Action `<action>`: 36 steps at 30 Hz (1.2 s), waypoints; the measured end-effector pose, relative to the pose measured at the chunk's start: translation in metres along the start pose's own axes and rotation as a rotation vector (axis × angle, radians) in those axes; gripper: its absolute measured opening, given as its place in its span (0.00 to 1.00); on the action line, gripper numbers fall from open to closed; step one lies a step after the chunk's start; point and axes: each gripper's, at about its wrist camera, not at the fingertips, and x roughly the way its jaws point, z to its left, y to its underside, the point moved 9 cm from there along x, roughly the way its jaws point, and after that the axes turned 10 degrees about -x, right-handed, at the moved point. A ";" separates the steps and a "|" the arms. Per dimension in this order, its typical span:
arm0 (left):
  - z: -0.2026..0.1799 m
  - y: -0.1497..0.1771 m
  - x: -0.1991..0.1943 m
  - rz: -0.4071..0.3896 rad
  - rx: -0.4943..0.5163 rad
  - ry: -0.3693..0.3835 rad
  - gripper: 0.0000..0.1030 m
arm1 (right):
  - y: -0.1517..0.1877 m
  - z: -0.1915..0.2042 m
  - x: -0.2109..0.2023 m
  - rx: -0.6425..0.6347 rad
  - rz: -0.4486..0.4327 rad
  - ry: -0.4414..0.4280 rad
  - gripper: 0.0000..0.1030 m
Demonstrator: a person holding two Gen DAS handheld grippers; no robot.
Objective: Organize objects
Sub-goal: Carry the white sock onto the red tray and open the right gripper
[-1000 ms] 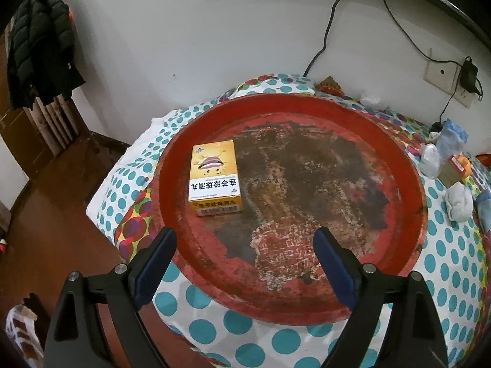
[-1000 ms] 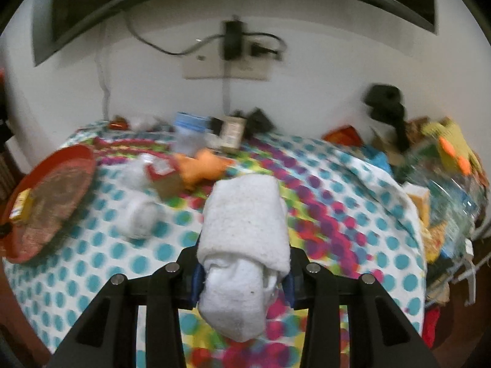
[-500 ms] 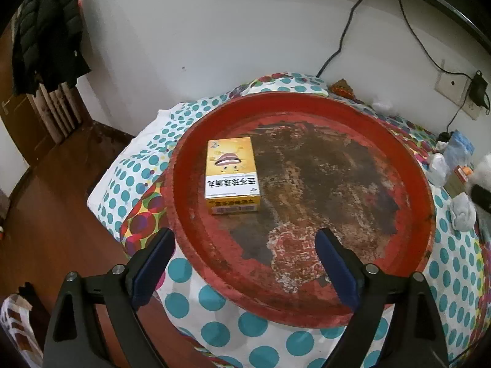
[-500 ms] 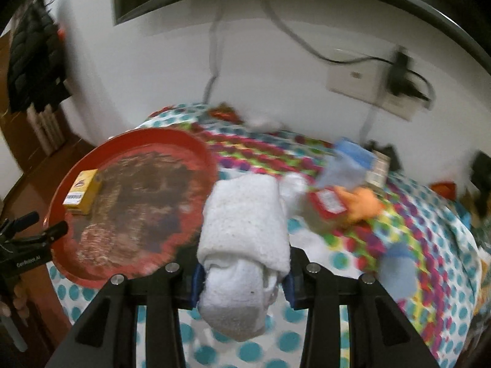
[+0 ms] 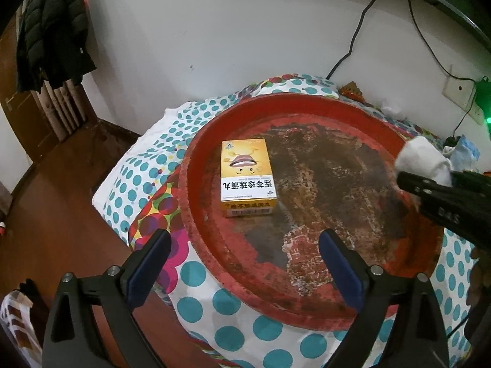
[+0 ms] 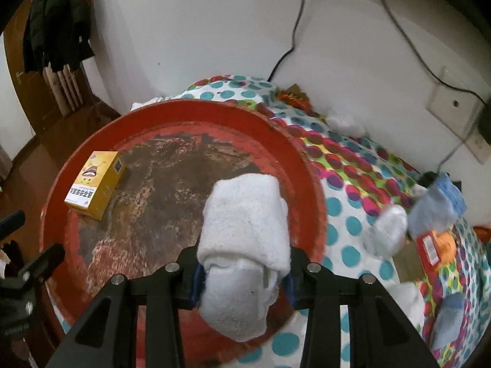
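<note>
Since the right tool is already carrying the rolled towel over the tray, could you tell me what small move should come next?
Probably lower the right tool a little and release. It is shut on the white rolled towel, which hangs above bare floor of the red tray, clear of the yellow box. The left tool is open and holds nothing.

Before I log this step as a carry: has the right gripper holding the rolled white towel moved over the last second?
Yes. The right gripper with the rolled white towel swung left, from the dotted cloth to over the round red tray.
</note>
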 end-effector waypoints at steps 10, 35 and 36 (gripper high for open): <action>0.005 -0.001 0.002 0.006 -0.017 -0.004 0.95 | -0.014 0.016 0.037 -0.020 0.065 -0.018 0.40; -0.001 0.000 0.003 0.006 -0.017 0.026 0.95 | 0.002 -0.009 -0.021 0.054 -0.022 -0.015 0.60; -0.001 0.001 0.002 0.005 -0.015 0.024 0.95 | 0.010 -0.014 -0.028 0.064 -0.025 -0.011 0.60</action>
